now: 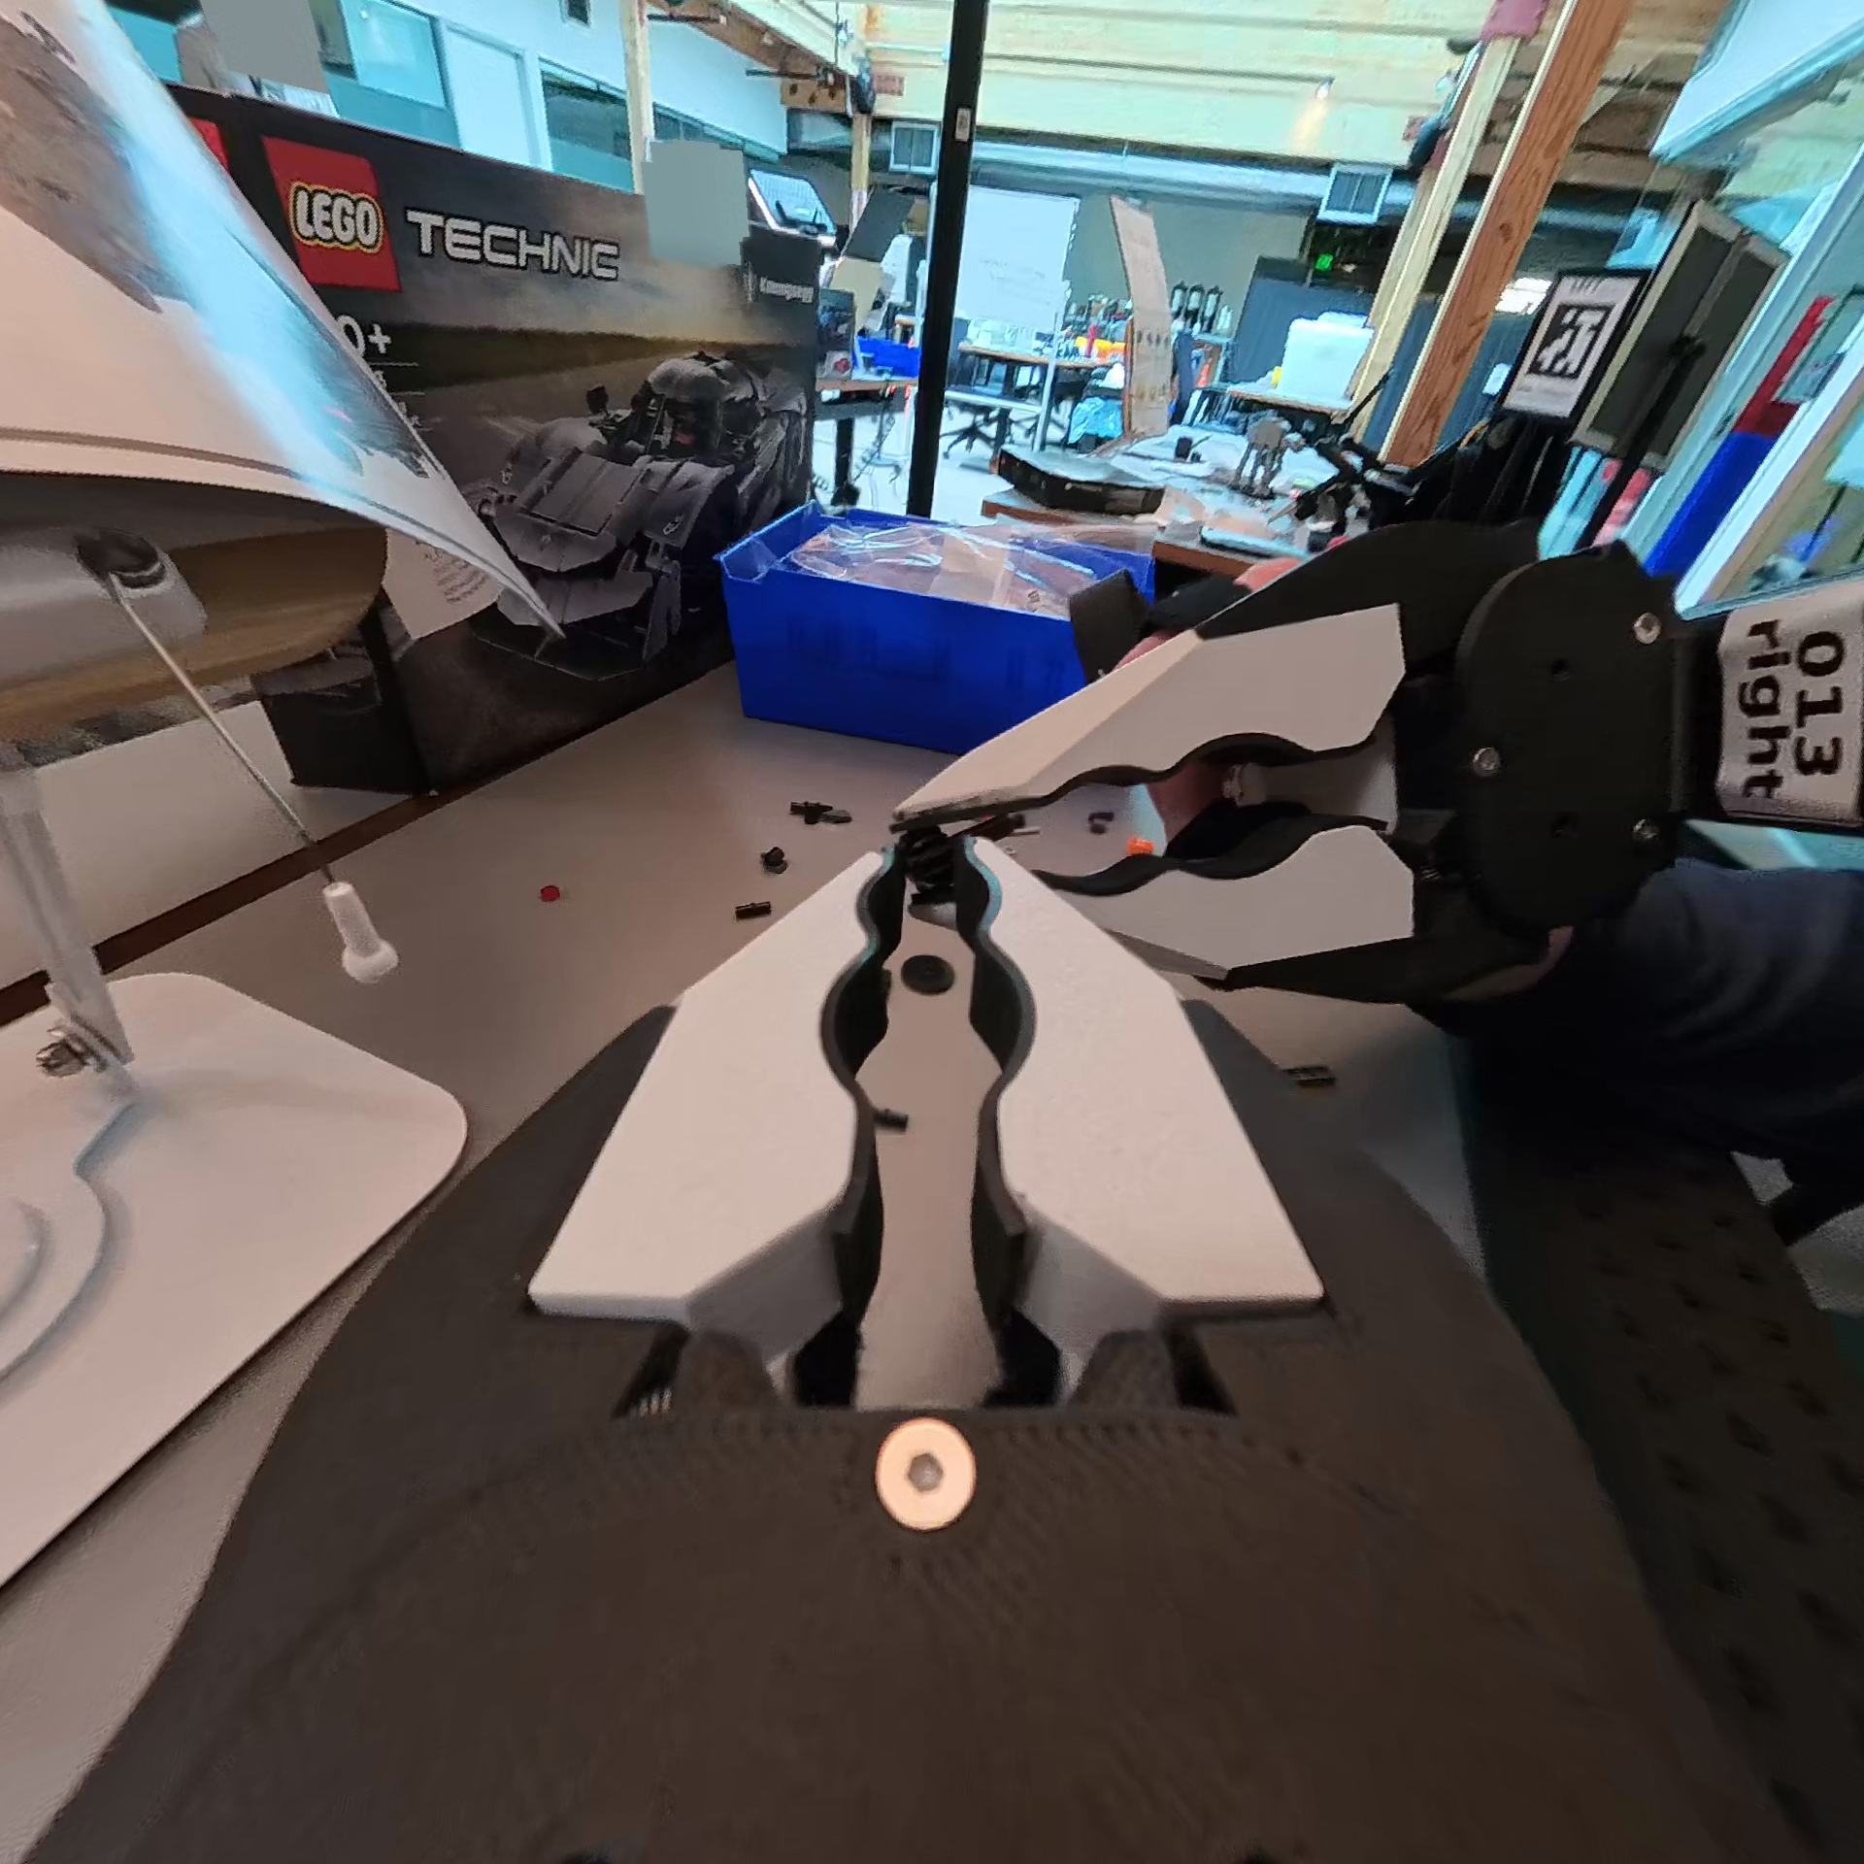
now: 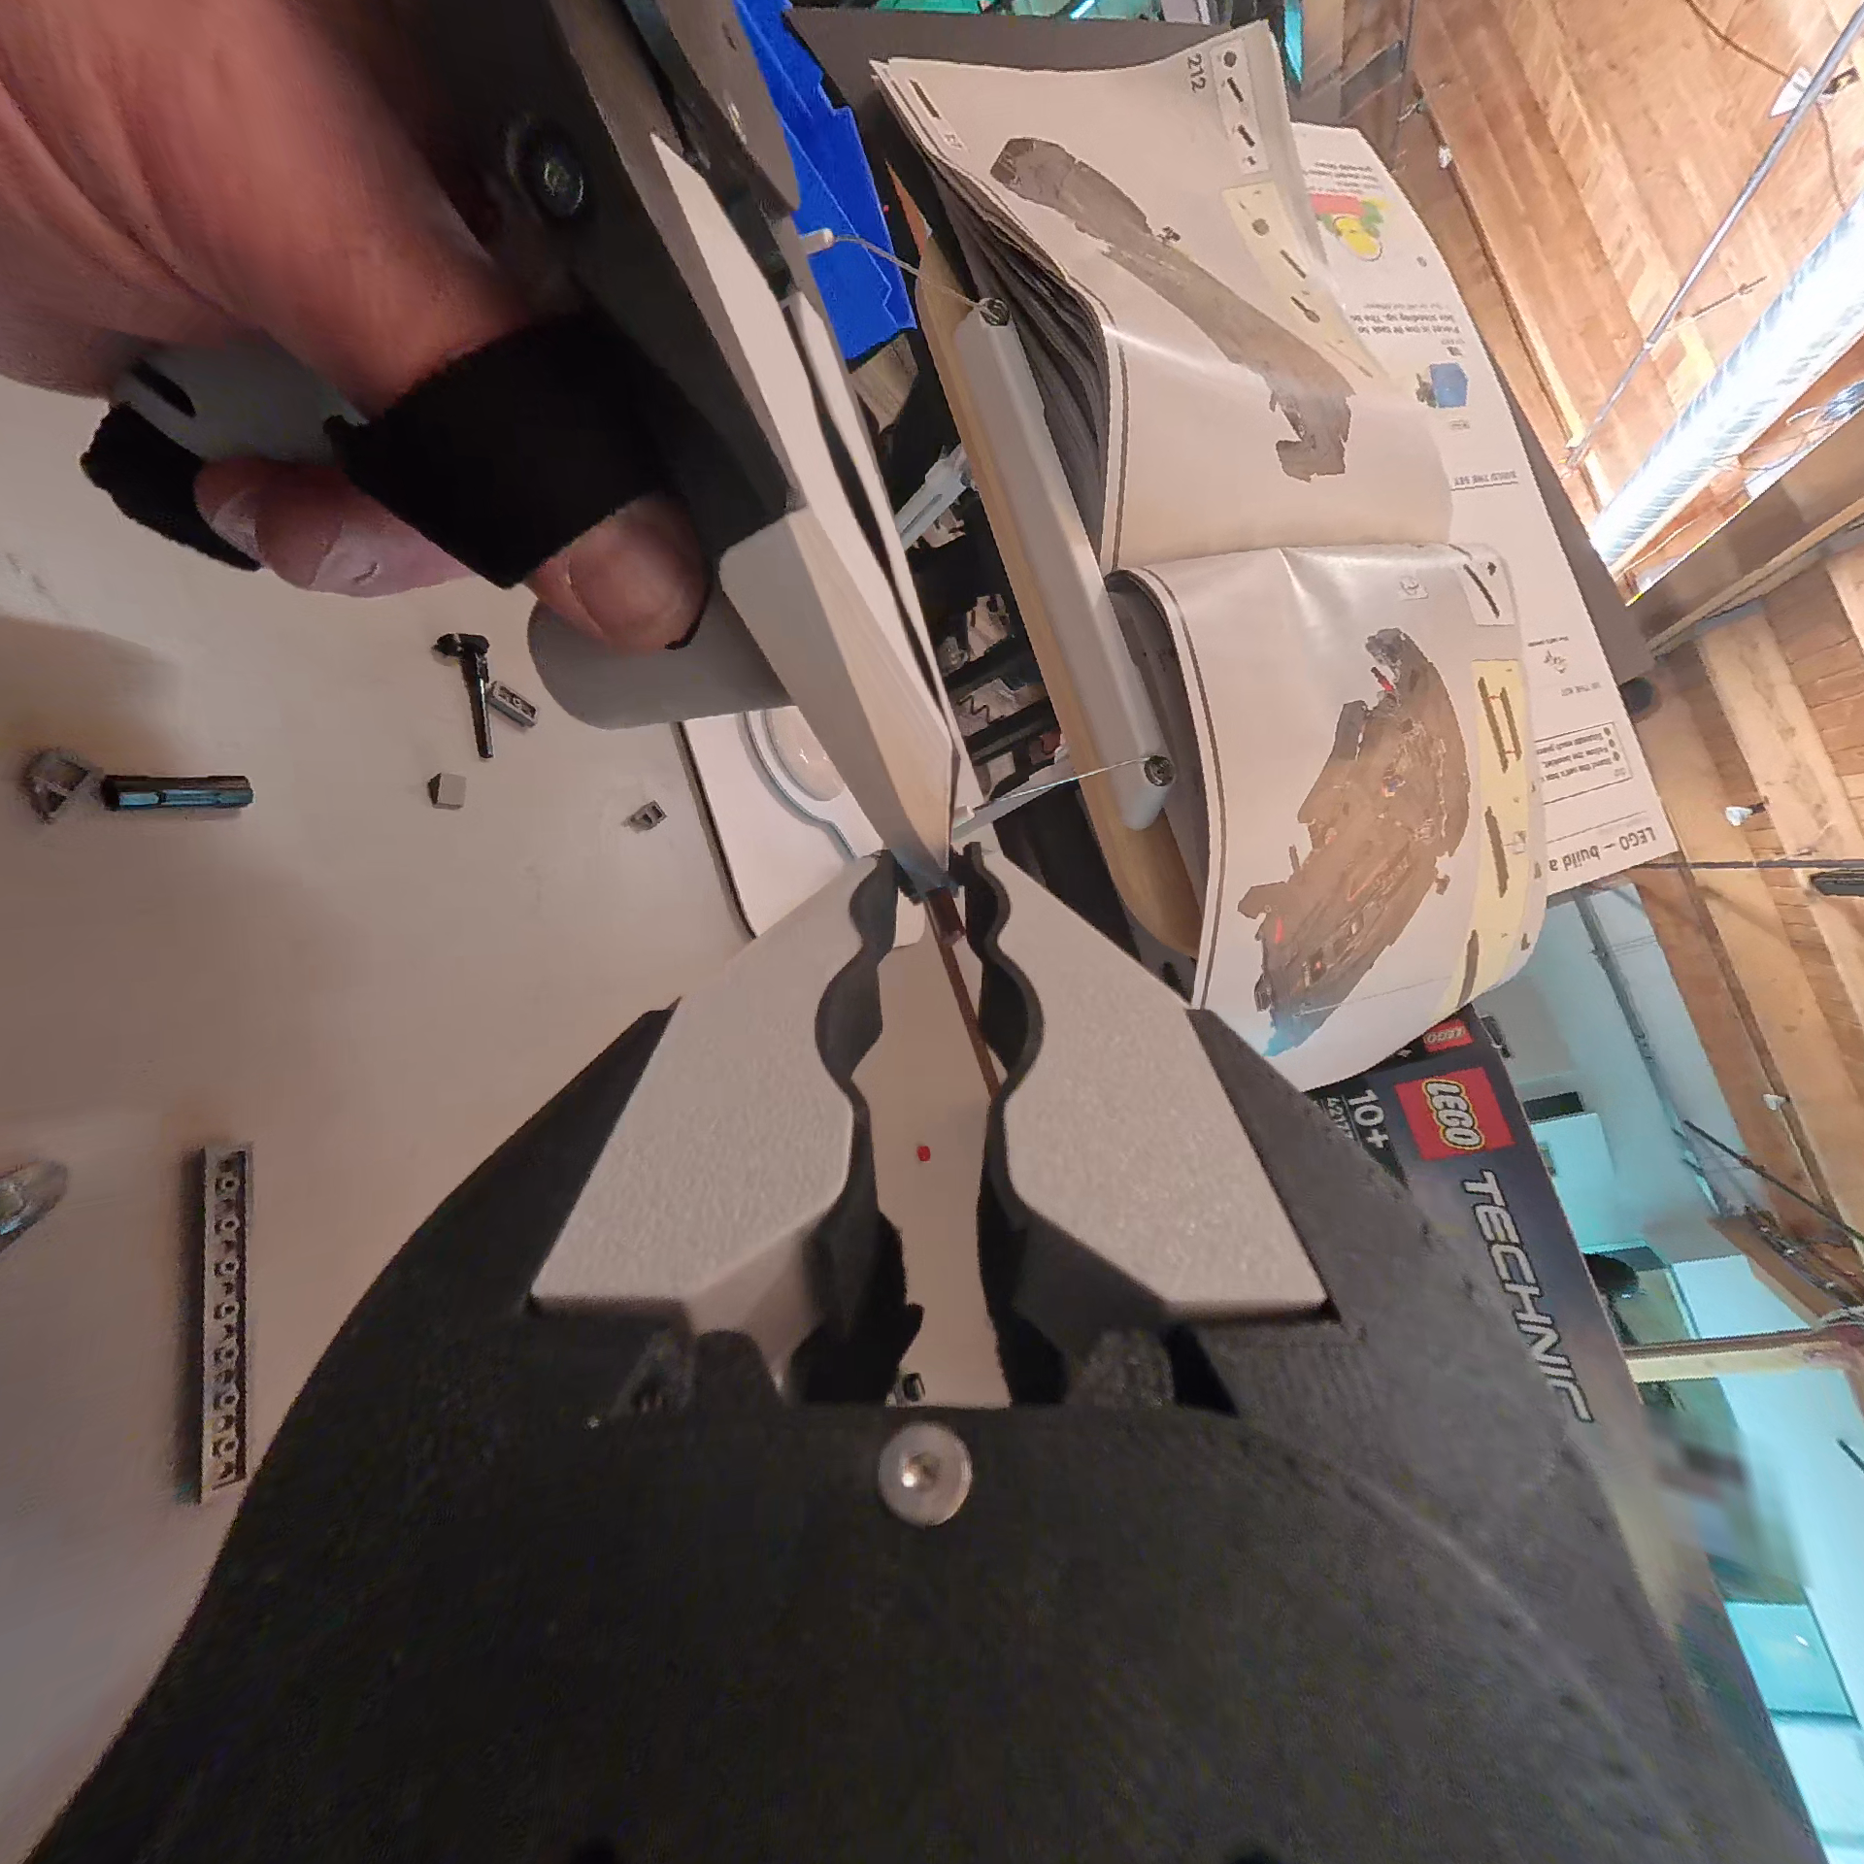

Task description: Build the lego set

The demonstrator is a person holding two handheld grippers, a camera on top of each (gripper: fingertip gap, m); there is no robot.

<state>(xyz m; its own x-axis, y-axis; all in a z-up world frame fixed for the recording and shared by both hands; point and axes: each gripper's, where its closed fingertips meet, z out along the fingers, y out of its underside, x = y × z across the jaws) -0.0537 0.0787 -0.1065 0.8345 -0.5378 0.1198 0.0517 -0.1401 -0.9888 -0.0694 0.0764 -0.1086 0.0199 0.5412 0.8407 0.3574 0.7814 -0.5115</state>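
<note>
The left gripper [image 1: 930, 857] has its fingers nearly pressed together, pinching a small black coiled Lego piece [image 1: 933, 869] at the tips, just above the tabletop [image 1: 565, 908]. The right gripper [image 2: 933, 876] comes in from the side, its fingertips drawn close onto the same piece, tip meeting tip. Loose black parts [image 1: 819, 812] lie scattered beyond, a grey holed beam [image 2: 222, 1321] sits apart, and the instruction booklet [image 2: 1342, 767] stands on its holder beside the Lego box [image 1: 545, 424] and blue bin [image 1: 908, 646].

Beyond the pale grey tabletop [image 1: 565, 908], a black vertical post [image 1: 943, 252] split a bright open workshop; cluttered work tables [image 1: 1049, 363] stood behind, slanted timber beams [image 1: 1503, 222] at right, wooden ceiling boards [image 2: 1574, 202] overhead.
</note>
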